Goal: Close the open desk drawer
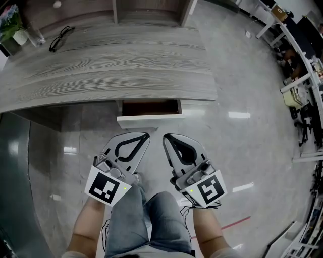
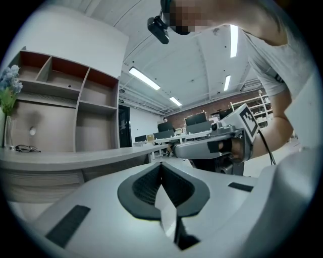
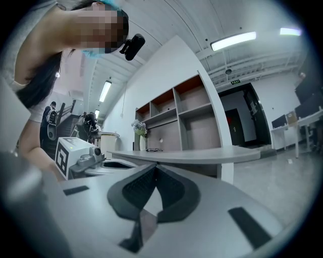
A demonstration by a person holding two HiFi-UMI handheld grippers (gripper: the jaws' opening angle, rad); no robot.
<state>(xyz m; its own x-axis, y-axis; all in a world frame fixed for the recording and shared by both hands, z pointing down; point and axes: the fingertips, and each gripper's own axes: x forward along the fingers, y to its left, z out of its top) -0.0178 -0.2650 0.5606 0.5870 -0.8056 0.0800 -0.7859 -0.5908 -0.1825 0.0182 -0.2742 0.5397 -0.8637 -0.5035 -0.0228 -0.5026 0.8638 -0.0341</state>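
The open desk drawer juts out from under the grey wood desk top, showing a dark brown inside and a white front panel. Both grippers hover just in front of that panel, not touching it. My left gripper is shut and empty, with its tips meeting. My right gripper is also shut and empty. In the left gripper view the left gripper has its jaws closed together, with the desk edge beyond. In the right gripper view the right gripper is shut, below the desk top.
Black glasses, a glass and a potted plant sit at the desk's back left. A shelf unit rises behind. A dark grey panel stands at the left. Office desks line the right. The person's knees are below.
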